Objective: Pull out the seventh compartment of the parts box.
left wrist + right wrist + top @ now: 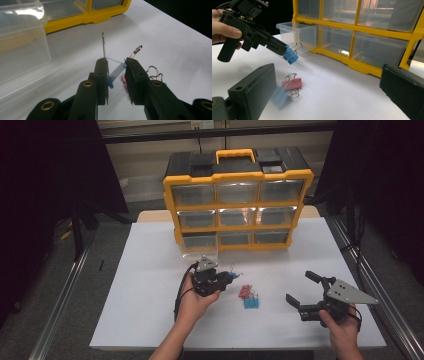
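Observation:
My left gripper point(223, 279) is shut on a blue binder clip point(229, 275) and holds it a little above the white table, in front of the organizer. In the left gripper view the clip point(117, 72) sits between the pads point(102, 72) with its wire handles sticking up. The right gripper view shows the left gripper point(284, 50) with the clip point(291, 57) hanging at its tip. A red clip point(244, 291) and blue clips point(251, 302) lie on the table between my hands. At the right, my right gripper point(300, 287) stands open and holds nothing.
A yellow and black drawer organizer point(239, 200) stands at the back of the white table point(150, 270). Its bottom-left clear drawer point(200, 246) is pulled out toward me. Metal rails run along both table sides.

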{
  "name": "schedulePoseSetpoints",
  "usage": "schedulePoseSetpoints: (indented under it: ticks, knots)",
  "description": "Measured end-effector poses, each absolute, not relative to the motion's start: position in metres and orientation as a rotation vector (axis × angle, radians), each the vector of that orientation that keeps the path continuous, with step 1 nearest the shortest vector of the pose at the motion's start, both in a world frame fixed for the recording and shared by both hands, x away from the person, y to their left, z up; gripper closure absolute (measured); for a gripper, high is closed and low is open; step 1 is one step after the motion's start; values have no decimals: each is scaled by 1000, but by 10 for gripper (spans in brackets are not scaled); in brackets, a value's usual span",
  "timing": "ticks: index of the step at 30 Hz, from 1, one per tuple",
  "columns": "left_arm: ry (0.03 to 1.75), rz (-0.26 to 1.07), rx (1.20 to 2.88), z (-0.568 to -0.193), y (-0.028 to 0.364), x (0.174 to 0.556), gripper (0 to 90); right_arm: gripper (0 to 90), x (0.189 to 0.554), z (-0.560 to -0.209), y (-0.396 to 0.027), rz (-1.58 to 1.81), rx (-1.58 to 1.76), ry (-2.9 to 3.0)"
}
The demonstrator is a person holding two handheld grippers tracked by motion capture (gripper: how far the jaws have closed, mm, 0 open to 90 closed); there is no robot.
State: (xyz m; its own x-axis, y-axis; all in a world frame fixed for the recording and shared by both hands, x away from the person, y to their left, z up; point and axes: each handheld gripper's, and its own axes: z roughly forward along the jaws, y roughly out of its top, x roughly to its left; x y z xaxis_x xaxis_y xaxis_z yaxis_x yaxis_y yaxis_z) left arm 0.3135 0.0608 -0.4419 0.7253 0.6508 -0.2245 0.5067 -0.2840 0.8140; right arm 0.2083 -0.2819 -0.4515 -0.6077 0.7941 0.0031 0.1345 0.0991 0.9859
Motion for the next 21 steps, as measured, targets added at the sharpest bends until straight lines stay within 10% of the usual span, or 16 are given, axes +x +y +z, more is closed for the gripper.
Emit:
schedulePoseSetpoints:
  ticks: [21]
  knots:
    - [891, 174, 1961, -417, 64, 325, 719, 3, 208, -451, -282, 1548, 905, 1829]
